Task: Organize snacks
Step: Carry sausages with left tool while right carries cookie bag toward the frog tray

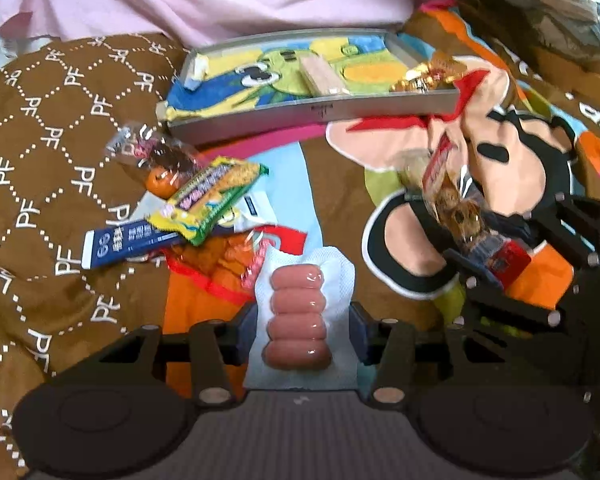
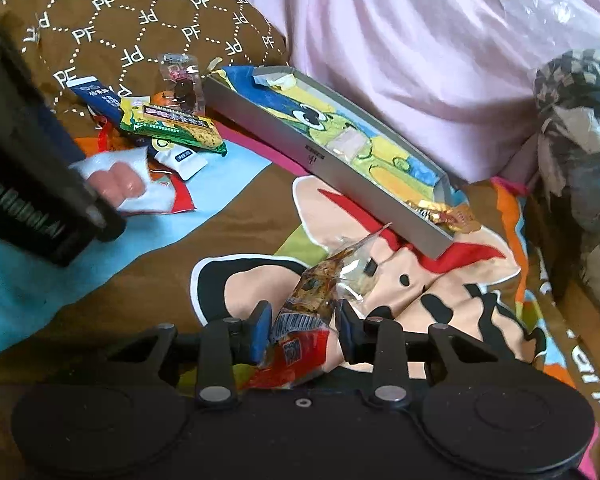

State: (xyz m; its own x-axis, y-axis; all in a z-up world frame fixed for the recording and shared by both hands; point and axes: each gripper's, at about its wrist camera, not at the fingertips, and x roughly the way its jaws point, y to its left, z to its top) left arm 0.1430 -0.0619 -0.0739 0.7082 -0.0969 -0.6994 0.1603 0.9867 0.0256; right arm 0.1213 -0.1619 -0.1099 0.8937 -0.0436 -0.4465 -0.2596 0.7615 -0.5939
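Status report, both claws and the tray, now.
Left claw shut on sausage pack. Right claw shut on clear snack bag. Grey tray ahead, few snacks in it. Loose packets left of tray, path open.

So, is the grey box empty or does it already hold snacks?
Not empty. The grey box holds a beige wafer pack and a gold-wrapped snack at one end.

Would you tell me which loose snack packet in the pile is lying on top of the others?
The yellow-green corn packet: it lies across the blue bar and white sachet beneath it.
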